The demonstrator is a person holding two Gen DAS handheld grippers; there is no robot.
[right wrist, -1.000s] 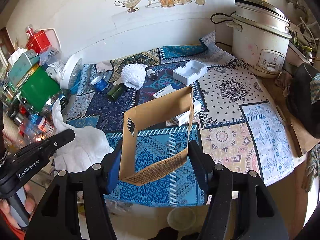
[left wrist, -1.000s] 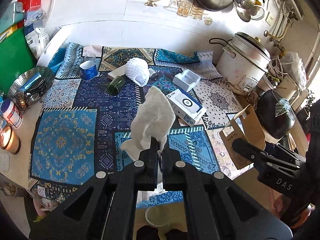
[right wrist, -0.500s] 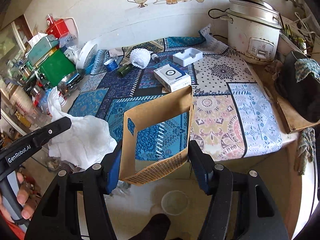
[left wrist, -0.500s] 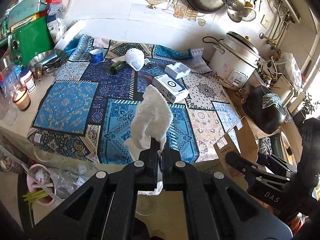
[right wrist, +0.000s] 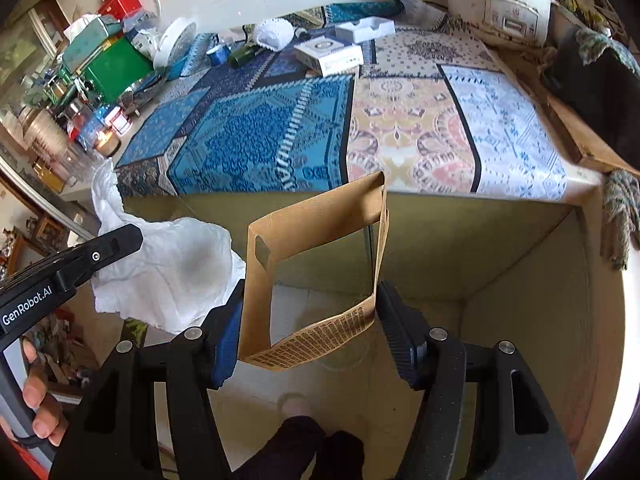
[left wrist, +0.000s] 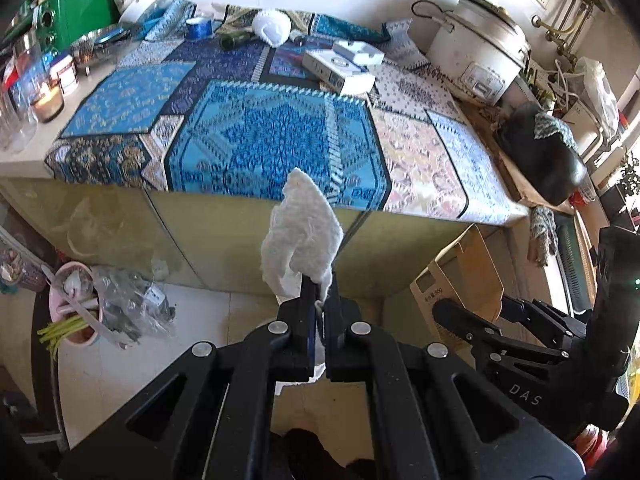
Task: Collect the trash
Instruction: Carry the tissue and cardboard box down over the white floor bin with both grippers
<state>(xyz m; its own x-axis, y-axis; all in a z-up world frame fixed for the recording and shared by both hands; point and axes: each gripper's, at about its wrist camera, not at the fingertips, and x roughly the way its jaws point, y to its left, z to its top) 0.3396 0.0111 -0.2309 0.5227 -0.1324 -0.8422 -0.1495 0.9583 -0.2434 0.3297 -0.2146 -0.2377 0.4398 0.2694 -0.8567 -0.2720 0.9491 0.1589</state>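
Left gripper [left wrist: 320, 306] is clamped tight on a crumpled white tissue [left wrist: 300, 232], pinching only its lower corner; the rest sticks up free. Right gripper [right wrist: 308, 322] has its jaws about half spread, squeezing a flattened brown cardboard sleeve [right wrist: 316, 264] across its width. Both loads are off the counter [left wrist: 248, 220], out past its front edge, over the floor.

Risks, as I judge them:
- Tissue held by a thin pinch: a fast swing could tear it or slip it out.
- Sleeve is open-ended and soft. It is already bowed, and more squeeze may fold it and let it pop out sideways.
- Floor below is cluttered: pink bin [left wrist: 74, 304] near the left cabinet corner, loose plastic bag [left wrist: 128, 300] beside it. A drop short of a bin lands in that mess.

Readable text: "GenRobot.AI" on the left gripper's arm [right wrist: 28, 306], "DAS" on the right gripper's body [left wrist: 524, 394]. Sleeve print is too small to read.
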